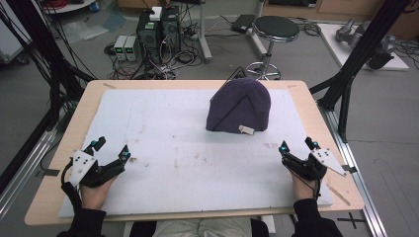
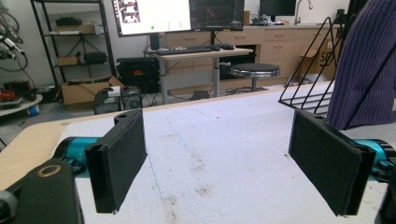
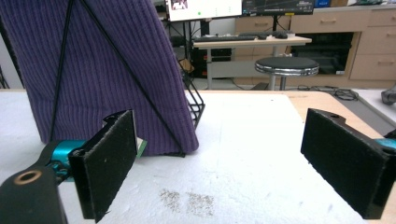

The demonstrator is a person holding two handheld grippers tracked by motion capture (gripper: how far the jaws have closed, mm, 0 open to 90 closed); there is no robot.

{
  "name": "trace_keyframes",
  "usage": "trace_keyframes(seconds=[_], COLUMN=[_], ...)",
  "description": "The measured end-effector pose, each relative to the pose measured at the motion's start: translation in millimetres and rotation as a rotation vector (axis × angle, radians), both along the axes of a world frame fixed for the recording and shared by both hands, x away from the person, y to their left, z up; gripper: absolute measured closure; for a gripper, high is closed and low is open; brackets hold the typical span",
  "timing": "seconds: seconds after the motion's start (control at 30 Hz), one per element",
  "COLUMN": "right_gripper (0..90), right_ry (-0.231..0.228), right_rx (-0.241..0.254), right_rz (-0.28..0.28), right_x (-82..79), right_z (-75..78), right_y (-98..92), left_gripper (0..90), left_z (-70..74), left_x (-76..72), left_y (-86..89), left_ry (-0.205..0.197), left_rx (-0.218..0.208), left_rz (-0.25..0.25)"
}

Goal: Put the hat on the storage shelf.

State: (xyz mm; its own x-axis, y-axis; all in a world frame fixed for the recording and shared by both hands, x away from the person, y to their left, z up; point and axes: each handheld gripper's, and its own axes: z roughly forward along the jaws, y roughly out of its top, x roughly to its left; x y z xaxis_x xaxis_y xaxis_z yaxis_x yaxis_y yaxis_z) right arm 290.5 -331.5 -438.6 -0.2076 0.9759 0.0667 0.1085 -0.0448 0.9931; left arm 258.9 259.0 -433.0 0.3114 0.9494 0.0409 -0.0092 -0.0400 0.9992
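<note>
A purple ribbed knit hat (image 1: 239, 105) sits over a thin black wire stand (image 3: 194, 108), at the far side of the white foam mat (image 1: 163, 148). A small pale tag (image 1: 246, 130) hangs at the hat's near edge; its writing is too small to read. The right gripper (image 1: 298, 146) waits near the hat, jaws spread wide and empty. The left gripper (image 1: 112, 149) rests farther from the hat, spread wide and empty too. I think the reach has not started. Next, a gripper should move to the hat.
</note>
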Motion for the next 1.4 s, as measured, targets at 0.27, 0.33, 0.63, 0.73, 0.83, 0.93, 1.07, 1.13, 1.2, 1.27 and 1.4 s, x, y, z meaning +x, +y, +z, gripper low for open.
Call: trace_keyframes(seconds=[0.27,0.33,0.63,0.73,0.83,0.93,1.07,1.13,1.2,1.27,1.4], right_gripper=[10.1,10.1,10.1,10.1,10.1,10.1,10.1,10.1,10.1,10.1,10.1], right_ry=[0.013,0.019,0.027,0.034,0.035,0.033,0.038,0.046,0.054,0.057,0.058], right_rx=[-0.015,-0.011,-0.014,-0.016,-0.013,-0.007,-0.013,-0.010,-0.011,-0.009,-0.007], right_rz=[0.023,0.024,0.036,0.042,0.045,0.046,0.052,0.054,0.060,0.062,0.061], right_x=[2.4,3.0,4.7,5.7,5.9,5.3,6.3,6.9,7.0,7.0,7.1], right_z=[-1.9,-2.6,-3.2,-3.8,-3.9,-3.7,-4.4,-4.9,-5.3,-5.5,-5.6], right_y=[2.8,1.8,3.3,3.9,3.9,3.4,3.2,3.9,4.0,4.1,4.1], left_gripper=[19.1,19.2,20.1,20.3,20.5,20.5,20.5,20.9,20.9,21.0,21.0], left_z=[-1.6,-2.2,-3.0,-3.4,-4.3,-4.5,-4.7,-5.3,-5.4,-5.5,-6.2], left_x=[1.7,1.5,-0.5,0.1,1.0,1.0,0.9,1.0,1.1,0.9,1.2], left_y=[0.8,2.5,5.9,5.4,4.5,3.4,3.3,3.4,3.6,3.4,3.8], left_ry=[0.019,0.021,0.022,0.025,0.031,0.032,0.032,0.035,0.038,0.036,0.041], left_rx=[-0.028,-0.040,-0.065,-0.062,-0.060,-0.055,-0.058,-0.060,-0.061,-0.061,-0.058], left_rz=[-0.017,-0.014,-0.022,-0.021,-0.027,-0.027,-0.031,-0.030,-0.033,-0.032,-0.035])
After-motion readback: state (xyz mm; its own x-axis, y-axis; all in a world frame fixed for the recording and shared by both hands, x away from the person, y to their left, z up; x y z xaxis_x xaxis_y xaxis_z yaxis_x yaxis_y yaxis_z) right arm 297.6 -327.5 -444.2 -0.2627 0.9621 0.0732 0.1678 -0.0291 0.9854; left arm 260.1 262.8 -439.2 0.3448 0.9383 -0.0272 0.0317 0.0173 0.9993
